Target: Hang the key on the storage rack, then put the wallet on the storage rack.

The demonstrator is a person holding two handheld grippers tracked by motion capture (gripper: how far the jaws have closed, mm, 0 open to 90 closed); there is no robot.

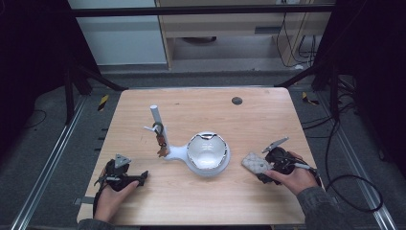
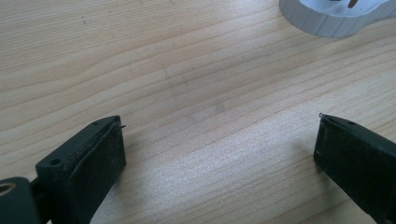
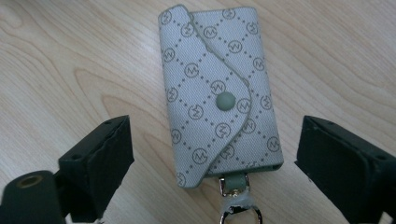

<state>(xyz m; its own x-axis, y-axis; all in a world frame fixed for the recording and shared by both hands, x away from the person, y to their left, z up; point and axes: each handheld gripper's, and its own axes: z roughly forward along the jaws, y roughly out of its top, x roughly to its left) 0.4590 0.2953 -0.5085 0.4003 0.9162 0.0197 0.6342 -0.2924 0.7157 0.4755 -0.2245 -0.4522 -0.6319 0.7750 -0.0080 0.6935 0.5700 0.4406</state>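
Two jaws of the right gripper (image 3: 212, 154) stand spread either side of the grey key pouch (image 3: 219, 93), lying flat on the table (image 3: 70, 56) between them. It looks light, soft and slightly slippery; pinching across its long edges seems safest. Left gripper (image 2: 219, 149) gapes empty.

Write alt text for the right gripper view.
A grey patterned fabric key pouch with a snap flap and metal clasp lies flat on the light wooden table, between the open black jaws of the right gripper, untouched by either.
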